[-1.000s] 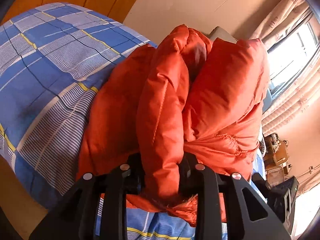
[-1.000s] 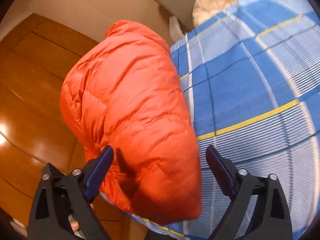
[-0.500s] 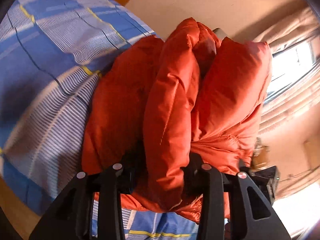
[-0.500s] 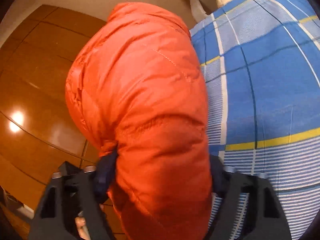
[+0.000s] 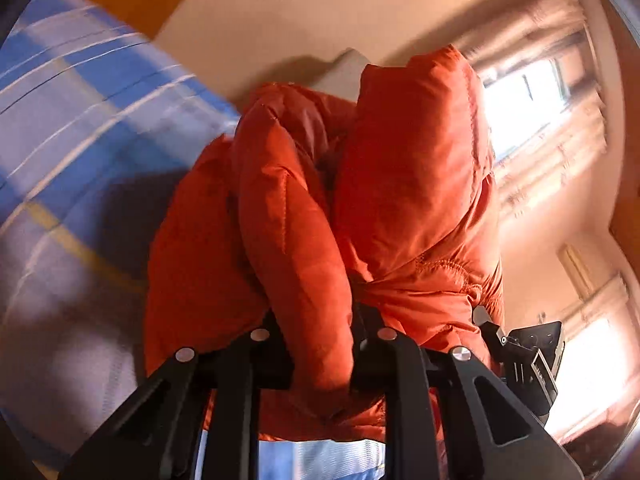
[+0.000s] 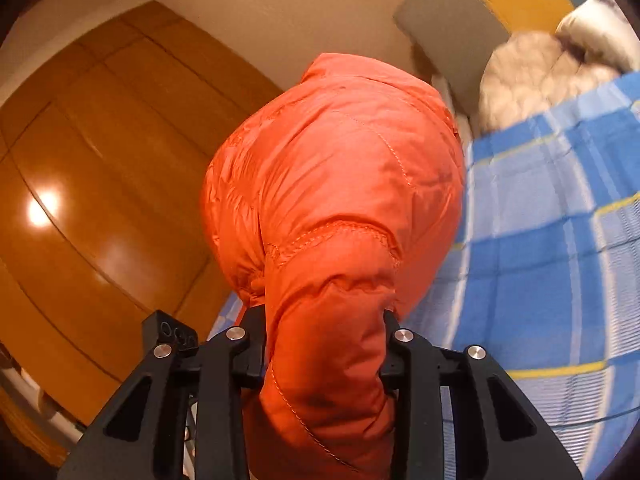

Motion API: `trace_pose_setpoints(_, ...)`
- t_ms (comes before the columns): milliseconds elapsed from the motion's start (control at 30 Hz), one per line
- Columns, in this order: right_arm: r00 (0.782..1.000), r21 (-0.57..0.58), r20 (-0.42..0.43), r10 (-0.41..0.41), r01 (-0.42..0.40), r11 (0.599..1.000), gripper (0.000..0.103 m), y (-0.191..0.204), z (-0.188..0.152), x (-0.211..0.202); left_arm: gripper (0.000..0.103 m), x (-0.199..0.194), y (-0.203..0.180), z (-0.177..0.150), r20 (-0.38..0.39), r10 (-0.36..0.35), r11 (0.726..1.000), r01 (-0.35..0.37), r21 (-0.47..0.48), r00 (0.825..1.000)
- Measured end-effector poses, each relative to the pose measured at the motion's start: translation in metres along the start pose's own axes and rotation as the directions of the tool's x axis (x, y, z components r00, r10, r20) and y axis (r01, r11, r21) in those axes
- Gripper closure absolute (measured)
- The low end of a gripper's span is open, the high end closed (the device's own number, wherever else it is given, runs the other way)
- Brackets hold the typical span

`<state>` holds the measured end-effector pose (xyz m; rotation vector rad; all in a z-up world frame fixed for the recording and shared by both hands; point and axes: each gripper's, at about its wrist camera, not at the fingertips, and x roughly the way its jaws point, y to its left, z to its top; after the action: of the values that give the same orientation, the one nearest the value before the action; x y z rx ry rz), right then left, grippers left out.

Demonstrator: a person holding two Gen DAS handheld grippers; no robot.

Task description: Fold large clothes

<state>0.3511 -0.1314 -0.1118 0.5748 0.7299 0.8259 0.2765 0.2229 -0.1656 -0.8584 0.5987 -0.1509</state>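
A bed covered by a blue, white and yellow checked sheet (image 6: 560,264) carries everything. At its far end, near the wall, lie a grey pillow (image 6: 452,40) and a pale crumpled quilt (image 6: 536,76), beside each other.

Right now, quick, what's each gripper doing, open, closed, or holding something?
Left gripper: closing on a fold of the orange puffer jacket, pads pressing it.
Right gripper: closing on the jacket's padded edge, gripped.

Jacket (image 5: 320,248) above the bedspread (image 5: 80,152) (window (image 5: 520,100) behind, right).
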Motion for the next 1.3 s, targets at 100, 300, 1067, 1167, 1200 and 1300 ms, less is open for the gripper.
trace_pose_setpoints(100,0.998,0.025,0.045,-0.034,0.033,0.999,0.070,-0.020,0.008,-0.029,0.086,0.033,-0.034,-0.002,-0.040,-0.021,0.998,0.024,0.057,0.999)
trace_pose_setpoints(300,0.983,0.133,0.010,-0.182,0.179,0.975,0.070,-0.081,-0.011,-0.048,0.086,0.093,-0.041,-0.027,-0.146,0.038,0.997,-0.028,0.066,0.989)
trace_pose_setpoints(1067,0.869,0.144,0.048,-0.493,0.483,0.864,0.030,-0.091,-0.034,-0.058,0.082,0.105,-0.035,-0.050,-0.167,0.160,0.982,-0.139,0.129,0.973)
trace_pose_setpoints(1167,0.841,0.146,0.106,-0.531,0.515,0.845,0.030,-0.082,-0.030,-0.067,0.081,0.101,-0.034,-0.052,-0.153,0.172,0.977,-0.149,0.152,0.973)
trace_pose_setpoints(1200,0.830,0.135,0.130,-0.542,0.527,0.839,0.030,-0.078,-0.026,-0.067,0.080,0.099,-0.035,-0.054,-0.150,0.177,0.976,-0.154,0.153,0.973)
trace_pose_setpoints(1300,0.830,0.051,0.147,-0.538,0.536,0.842,0.030,-0.056,-0.027,-0.055,0.078,0.091,-0.033,-0.059,-0.143,0.185,0.976,-0.165,0.142,0.972)
